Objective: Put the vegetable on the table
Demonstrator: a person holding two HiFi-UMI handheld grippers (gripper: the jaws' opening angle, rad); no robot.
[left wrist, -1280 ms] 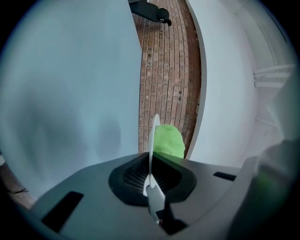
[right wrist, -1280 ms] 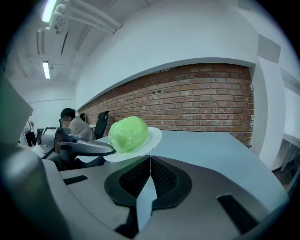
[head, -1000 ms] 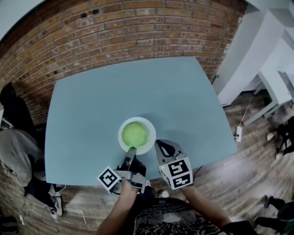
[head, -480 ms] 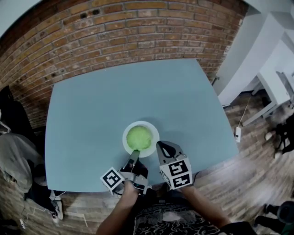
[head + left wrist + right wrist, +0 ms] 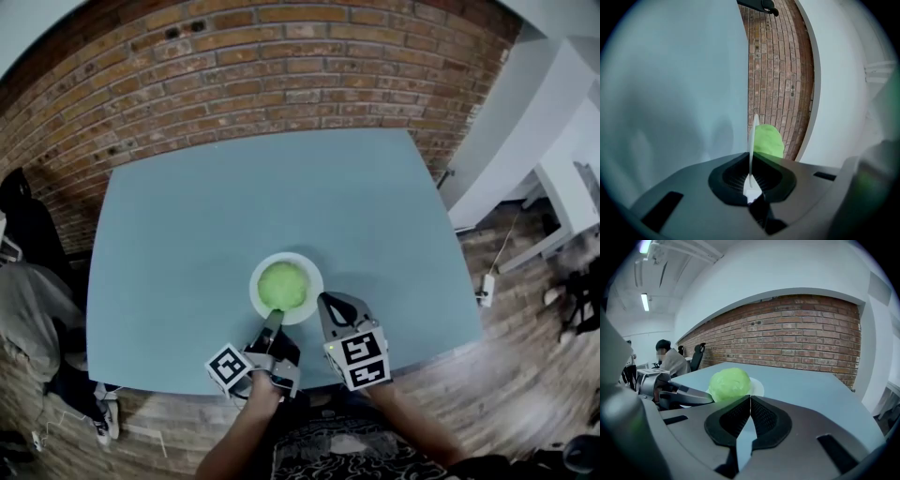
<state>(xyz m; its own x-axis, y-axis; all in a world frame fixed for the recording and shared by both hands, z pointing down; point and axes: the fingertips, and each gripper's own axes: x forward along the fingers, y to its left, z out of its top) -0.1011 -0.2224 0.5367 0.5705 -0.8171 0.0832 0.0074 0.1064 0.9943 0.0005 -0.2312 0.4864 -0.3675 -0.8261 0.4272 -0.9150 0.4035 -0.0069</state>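
Note:
A round green vegetable lies on a white plate near the front of the blue table. My left gripper is shut on the plate's near rim. In the left gripper view the rim runs edge-on between the jaws, with the vegetable behind it. My right gripper is shut on nothing, just right of the plate and apart from it. In the right gripper view the vegetable sits just past the closed jaws, and the left gripper shows at the left.
A brick wall runs behind the table. A person sits at a desk off to the left. White furniture stands to the right. The table's front edge is close under both grippers.
The plate with the vegetable and my left gripper have shifted slightly right and toward the front edge. The right gripper has barely moved.

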